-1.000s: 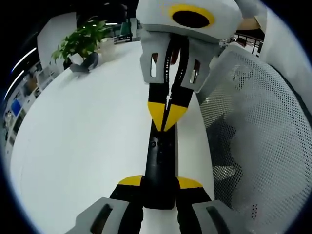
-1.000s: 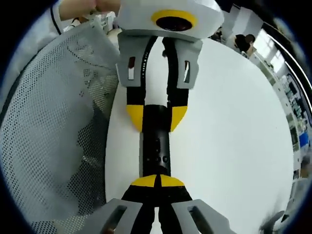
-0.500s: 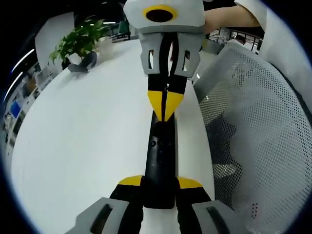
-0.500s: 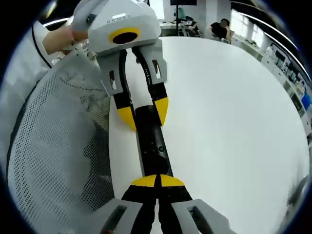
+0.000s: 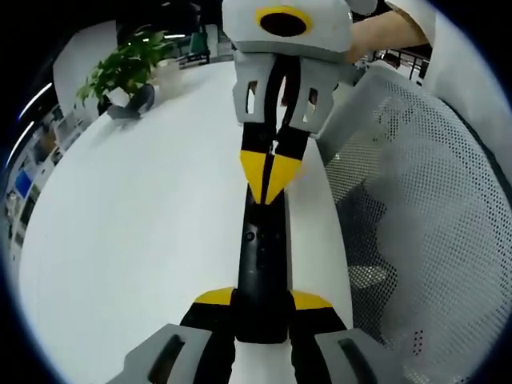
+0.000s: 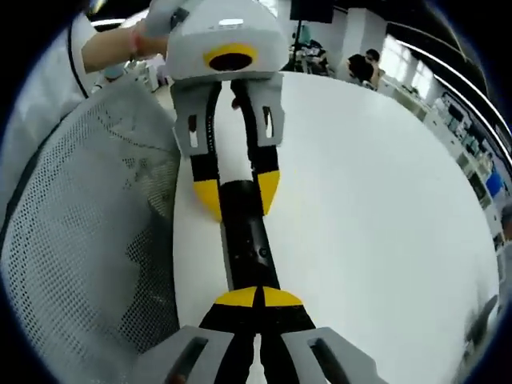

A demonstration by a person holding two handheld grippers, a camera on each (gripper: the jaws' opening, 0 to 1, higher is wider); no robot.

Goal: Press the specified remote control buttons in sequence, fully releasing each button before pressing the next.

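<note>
A slim black remote [image 5: 260, 248] lies lengthwise above the white table [image 5: 136, 240]. My left gripper [image 5: 262, 300] is shut on its near end, one yellow tip on each side. My right gripper [image 5: 272, 180] comes in from the top, its yellow tips closed together and pointing down onto the remote's far end. In the right gripper view, the shut right gripper [image 6: 258, 298] sits over the near end of the remote [image 6: 246, 240]. The left gripper [image 6: 238, 194] clamps the far end there. Small buttons show on the remote's top face.
A white mesh chair back [image 5: 416, 240] stands close beside the table edge, also the mesh chair [image 6: 80, 240]. A potted plant [image 5: 128, 68] and a grey object [image 5: 132, 104] sit at the far end. A person's hand [image 5: 384, 32] holds the right gripper. People [image 6: 368, 64] sit far back.
The right gripper view tilted and then swung partly back. Its shut tips stay at the remote's end. The left gripper keeps its hold on the remote.
</note>
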